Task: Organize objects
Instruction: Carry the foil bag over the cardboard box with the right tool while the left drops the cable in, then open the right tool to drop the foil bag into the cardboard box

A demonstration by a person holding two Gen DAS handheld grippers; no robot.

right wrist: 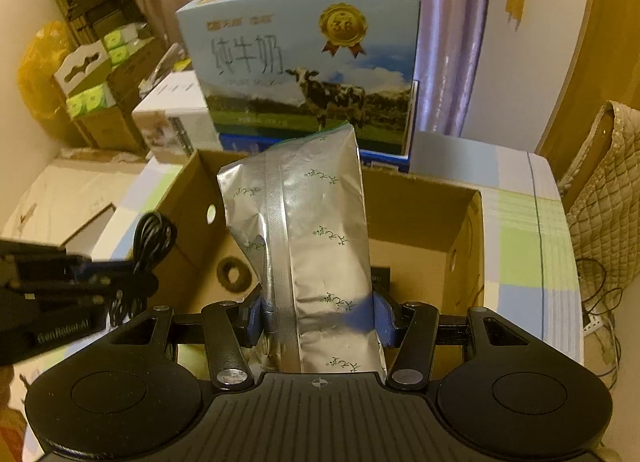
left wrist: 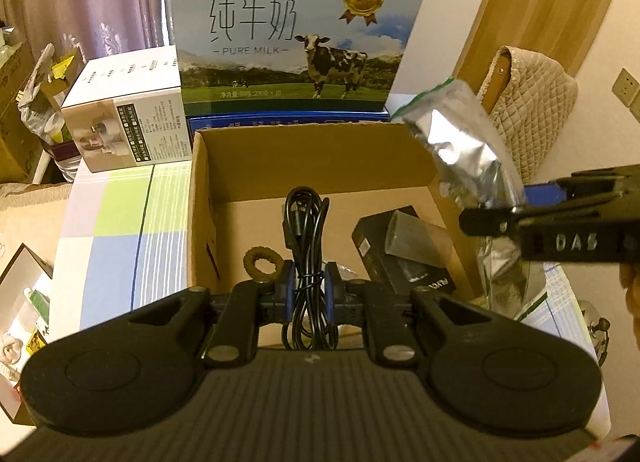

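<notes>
1. The left claw (left wrist: 308, 294) is clamped on a bundled black cable (left wrist: 306, 246), holding it above the near edge of the open cardboard box (left wrist: 320, 157). The right claw (right wrist: 318, 322) is closed around the lower part of a silver foil pouch (right wrist: 304, 229), which stands upright over the same box.
2. Collision risk: both claws converge on one box, with the right one close on the left one's right side. If both go down together, they could knock each other, or the pouch could brush the cable.
3. The cable's loops hang loose above and below the blue pads. A loop could catch on the box's near wall on the way in, or spill open on release.
4. The pouch is tall and gripped low, so its top can sway. It may lean on release and land on the things below.
5. The box floor already holds a brown ring (left wrist: 262, 260) and a black carton with a clear cup (left wrist: 416, 242) lying on it, which leaves the free floor mostly at the middle and back.
6. Looks: the pouch is crinkled, shiny foil with small green marks, a seam down its length and a green strip at the top. The cable is thin, glossy black and tied at its waist.
7. A milk carton (left wrist: 296, 33) stands just behind the box on the chequered tabletop (left wrist: 120, 221).
</notes>
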